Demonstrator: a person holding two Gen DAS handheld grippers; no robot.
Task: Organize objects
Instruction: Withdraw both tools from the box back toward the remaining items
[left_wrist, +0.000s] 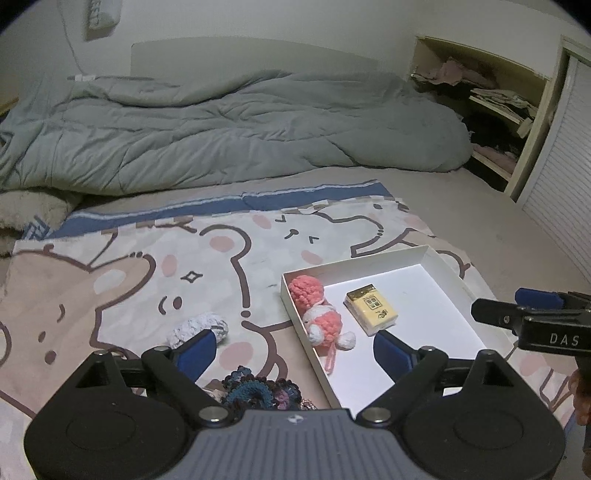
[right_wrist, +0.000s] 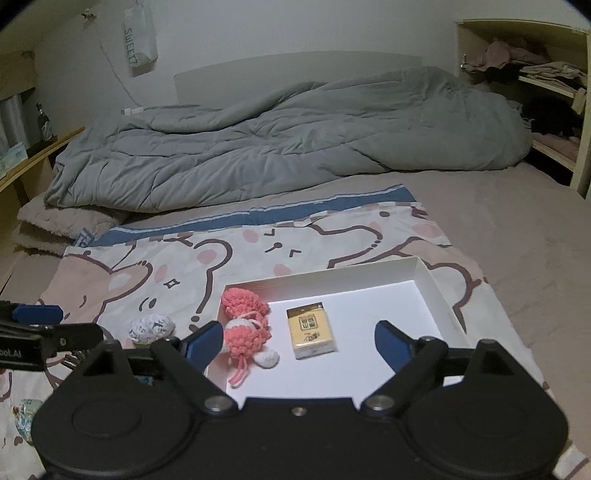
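Observation:
A white shallow box (left_wrist: 452, 271) (right_wrist: 436, 284) lies on the cartoon bear sheet. In it are a pink and white crochet toy (left_wrist: 319, 314) (right_wrist: 245, 325) and a small yellow packet (left_wrist: 371, 308) (right_wrist: 312, 330). A white crumpled ball (left_wrist: 197, 326) (right_wrist: 151, 326) lies left of the box. A dark blue-purple crochet piece (left_wrist: 258, 391) lies under my left gripper (left_wrist: 295, 349), which is open and empty over the box's left edge. My right gripper (right_wrist: 297, 341) is open and empty above the box's near side.
A grey duvet (left_wrist: 221, 125) (right_wrist: 280, 136) is bunched across the far bed. Open shelves with clothes (left_wrist: 491, 99) (right_wrist: 546, 81) stand at the far right. A small patterned item (right_wrist: 26, 417) lies at the near left.

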